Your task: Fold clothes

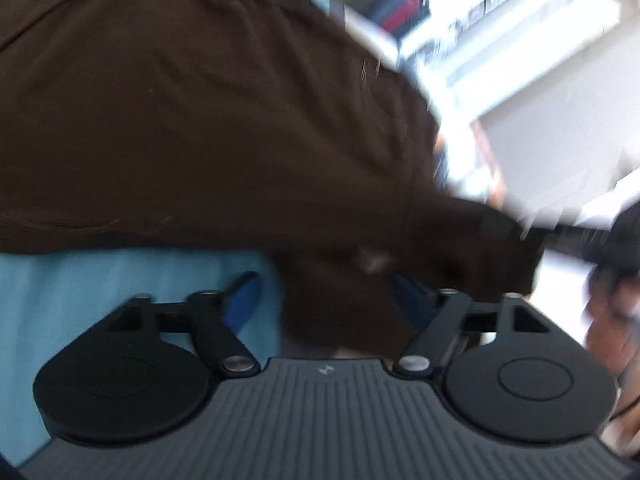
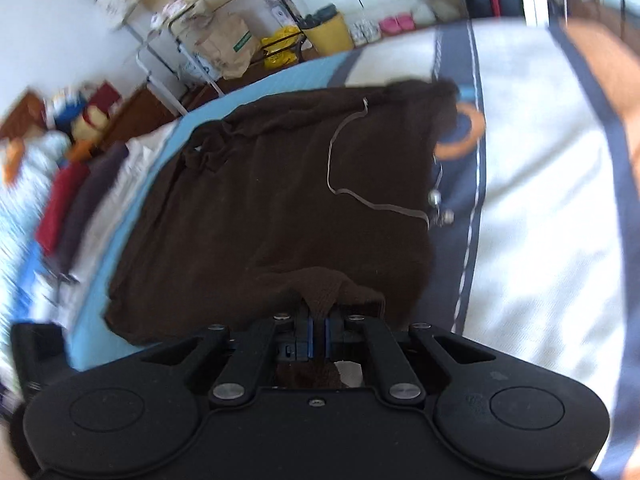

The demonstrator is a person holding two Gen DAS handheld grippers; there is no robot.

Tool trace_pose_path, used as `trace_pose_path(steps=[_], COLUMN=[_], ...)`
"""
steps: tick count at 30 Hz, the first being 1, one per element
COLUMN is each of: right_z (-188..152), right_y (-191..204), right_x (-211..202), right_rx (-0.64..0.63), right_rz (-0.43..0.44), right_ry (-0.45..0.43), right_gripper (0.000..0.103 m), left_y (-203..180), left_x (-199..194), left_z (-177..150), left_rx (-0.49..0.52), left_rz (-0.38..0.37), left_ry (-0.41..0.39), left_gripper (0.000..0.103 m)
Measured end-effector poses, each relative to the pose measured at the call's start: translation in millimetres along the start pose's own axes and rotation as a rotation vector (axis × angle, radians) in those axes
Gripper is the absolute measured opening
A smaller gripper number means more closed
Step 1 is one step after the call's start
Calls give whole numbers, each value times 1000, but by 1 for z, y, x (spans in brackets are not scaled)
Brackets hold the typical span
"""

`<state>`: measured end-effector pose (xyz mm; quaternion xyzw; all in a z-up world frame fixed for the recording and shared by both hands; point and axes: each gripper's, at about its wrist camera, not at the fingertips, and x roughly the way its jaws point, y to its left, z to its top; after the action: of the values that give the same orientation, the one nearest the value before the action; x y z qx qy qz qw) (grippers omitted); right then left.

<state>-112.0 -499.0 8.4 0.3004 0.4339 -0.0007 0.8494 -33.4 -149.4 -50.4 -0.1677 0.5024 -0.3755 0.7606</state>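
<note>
Left wrist view: left gripper (image 1: 326,300) spread wide, brown garment (image 1: 192,112) draped between the blue pads (image 1: 240,300), not pinched; blue sheet (image 1: 80,292) beneath, blurred.

Right wrist view: right gripper (image 2: 318,326) clamped on a fold of the brown garment (image 2: 260,200), spread on the blue sheet (image 2: 96,320); thin cord (image 2: 340,184) across the garment.

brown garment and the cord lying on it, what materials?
Brown garment: looks like soft matte knit, probably cotton jersey or fleece; it rumples and bunches limply where the right gripper pinches it, no sheen. Cord: pale, thin, flat and limp, likely a woven drawstring; its ends look metal-tipped, but blur leaves that open.
</note>
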Motion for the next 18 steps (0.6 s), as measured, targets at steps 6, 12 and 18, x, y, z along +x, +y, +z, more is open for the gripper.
trace_pose_path(steps=[6,12,18], right_z=[-11,-20,-26], right_y=[-25,-17,-17], right_x=[-7,-13,-29], right_rx=[137,114,137], right_rz=[91,-71,-162], right_ry=[-16,-19,-57], right_gripper=[9,18,43], left_y=[-32,-49,-48], left_x=[4,-52,-119], left_z=[-24,-27,-19], left_rx=[217,289,312], left_rz=[109,7,-102], left_ry=[-66,-216,-461], left_gripper=[10,9,9])
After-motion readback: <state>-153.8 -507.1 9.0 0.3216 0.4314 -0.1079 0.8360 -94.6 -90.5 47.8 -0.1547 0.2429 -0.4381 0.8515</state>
